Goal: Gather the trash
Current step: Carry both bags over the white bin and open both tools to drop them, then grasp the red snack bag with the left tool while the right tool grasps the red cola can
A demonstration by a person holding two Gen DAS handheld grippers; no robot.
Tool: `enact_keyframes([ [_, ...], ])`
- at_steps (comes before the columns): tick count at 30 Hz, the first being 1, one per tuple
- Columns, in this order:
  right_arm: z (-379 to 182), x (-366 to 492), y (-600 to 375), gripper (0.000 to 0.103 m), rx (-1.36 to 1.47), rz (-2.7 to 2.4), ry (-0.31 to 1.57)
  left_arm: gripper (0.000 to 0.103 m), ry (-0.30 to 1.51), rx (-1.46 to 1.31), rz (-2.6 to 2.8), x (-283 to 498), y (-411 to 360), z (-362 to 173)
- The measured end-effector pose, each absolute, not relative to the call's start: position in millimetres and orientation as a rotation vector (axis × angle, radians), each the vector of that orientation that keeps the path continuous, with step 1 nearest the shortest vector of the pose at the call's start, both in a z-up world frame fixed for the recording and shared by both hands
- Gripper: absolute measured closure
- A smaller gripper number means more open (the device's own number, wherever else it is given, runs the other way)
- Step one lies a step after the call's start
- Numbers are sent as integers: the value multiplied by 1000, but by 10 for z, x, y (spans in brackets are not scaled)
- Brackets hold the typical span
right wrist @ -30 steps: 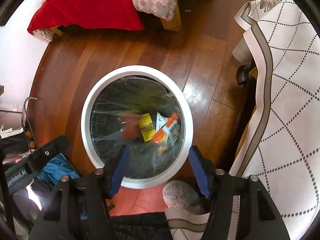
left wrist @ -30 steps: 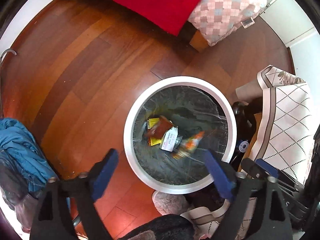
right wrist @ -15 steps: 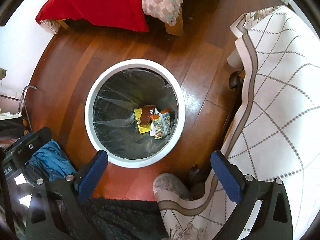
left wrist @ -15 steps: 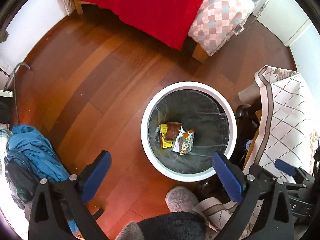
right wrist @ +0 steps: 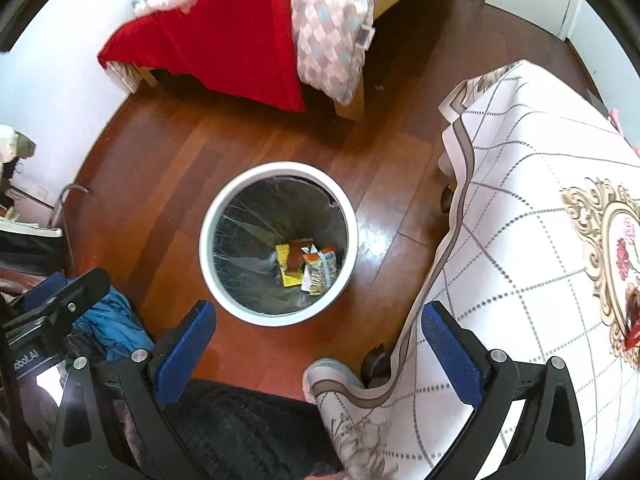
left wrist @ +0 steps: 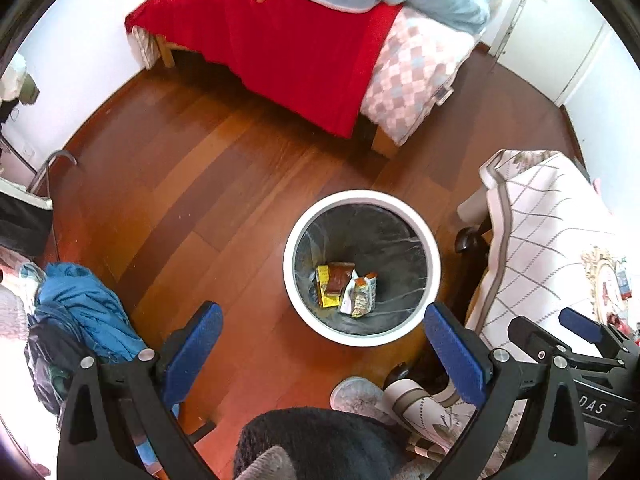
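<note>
Right wrist view: both grippers [right wrist: 318, 336] [left wrist: 322, 338] spread, empty, above bin [right wrist: 208, 256] between bed [right wrist: 224, 48] and tablecloth [right wrist: 520, 216].

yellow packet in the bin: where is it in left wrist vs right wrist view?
Left wrist: the yellow packet lies at the bin's bottom, right of picture centre, leftmost of the wrappers.
Right wrist: the yellow packet is near picture centre, lower right inside the bin, again leftmost.
Shared landmark: the white bin rim; the brown wrapper overlaps the packet in both.
</note>
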State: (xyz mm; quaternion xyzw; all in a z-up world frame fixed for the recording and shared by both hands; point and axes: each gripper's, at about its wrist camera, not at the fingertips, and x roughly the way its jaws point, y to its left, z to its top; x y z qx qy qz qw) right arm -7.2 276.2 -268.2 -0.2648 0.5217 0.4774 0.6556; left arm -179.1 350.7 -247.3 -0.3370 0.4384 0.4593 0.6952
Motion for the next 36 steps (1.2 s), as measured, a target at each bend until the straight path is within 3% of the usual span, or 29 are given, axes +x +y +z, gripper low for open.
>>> enact_keyframes([
  [11, -1865, -10, 2050, 0, -398, 1147, 1118, 0, 886, -614, 1005, -1709, 2948, -1781],
  [18, -1587, 419, 1283, 0, -176, 1135, 1170, 0, 876, -537, 967, -1313, 2487, -1561],
  [27, -1796, 1916, -39, 0, -56, 743, 1214, 0, 987, -503, 762, 207, 1986, -2082],
  [36, -2224, 3704, -1111, 0, -146, 392, 1248, 0, 1127, -464, 533, 1922, 1326, -2609],
])
